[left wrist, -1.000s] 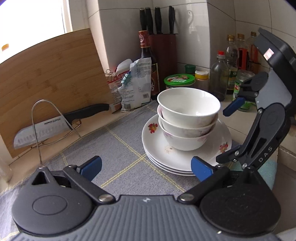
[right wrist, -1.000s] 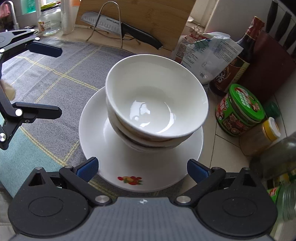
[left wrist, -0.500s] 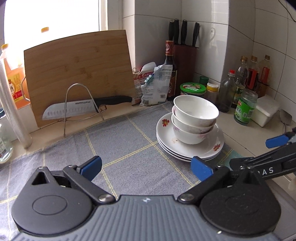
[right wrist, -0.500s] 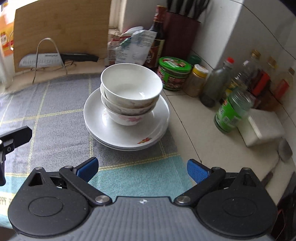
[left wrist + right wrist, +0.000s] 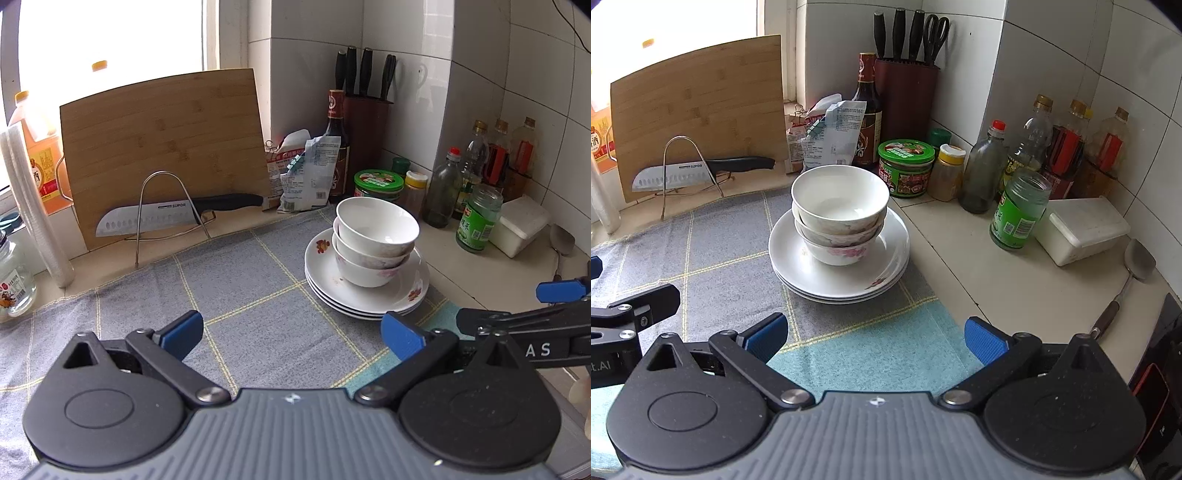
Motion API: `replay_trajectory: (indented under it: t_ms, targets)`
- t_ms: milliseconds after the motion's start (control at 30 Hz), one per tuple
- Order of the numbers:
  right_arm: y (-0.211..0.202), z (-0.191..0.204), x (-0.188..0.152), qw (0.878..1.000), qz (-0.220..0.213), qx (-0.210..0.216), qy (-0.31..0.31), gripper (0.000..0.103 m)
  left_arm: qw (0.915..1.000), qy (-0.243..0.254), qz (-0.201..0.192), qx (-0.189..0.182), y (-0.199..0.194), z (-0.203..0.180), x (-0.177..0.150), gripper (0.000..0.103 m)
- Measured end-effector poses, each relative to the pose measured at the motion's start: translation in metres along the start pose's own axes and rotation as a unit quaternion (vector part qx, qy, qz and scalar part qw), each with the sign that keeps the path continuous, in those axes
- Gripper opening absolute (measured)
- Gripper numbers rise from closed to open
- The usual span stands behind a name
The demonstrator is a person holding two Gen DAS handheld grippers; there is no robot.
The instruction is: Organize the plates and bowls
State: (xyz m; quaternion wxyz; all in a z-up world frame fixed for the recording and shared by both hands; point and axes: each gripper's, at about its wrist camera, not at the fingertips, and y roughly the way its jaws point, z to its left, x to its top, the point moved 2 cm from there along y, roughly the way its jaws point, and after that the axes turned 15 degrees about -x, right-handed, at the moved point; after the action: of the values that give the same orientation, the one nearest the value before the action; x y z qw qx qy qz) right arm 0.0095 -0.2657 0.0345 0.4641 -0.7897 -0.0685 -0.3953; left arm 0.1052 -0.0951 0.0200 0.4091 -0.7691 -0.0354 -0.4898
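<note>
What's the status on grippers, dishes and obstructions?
Left gripper open, empty. Right gripper open, empty. Bowls nested on stacked plates. Nothing between grippers and stack.

Three stacked bowls [image 5: 839,206] on three plates [image 5: 798,266]; two empty grippers.

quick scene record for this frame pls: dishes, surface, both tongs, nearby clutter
bowls: three white bowls nested upright, empty on top
plates: stack of white floral plates under the bowls
surface: grey checked cloth on the counter
left tongs: open, empty, apart from the stack
right tongs: open, empty, apart from the stack
behind stack: green-lidded jar, soy sauce bottle, knife block
left rear: santoku knife on a wire rack, bamboo cutting board leaning behind it
</note>
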Motion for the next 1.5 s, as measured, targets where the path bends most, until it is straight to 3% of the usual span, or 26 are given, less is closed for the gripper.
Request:
replay_trajectory:
  t_ms: [1500]
  targets:
    - [-0.0095, -0.0013, -0.0025, 1.0, 0.0, 0.001, 0.015, 0.103, 0.9997, 0.006, 0.002, 0.023, -0.005, -0.0082, 0.0019, 0.102]
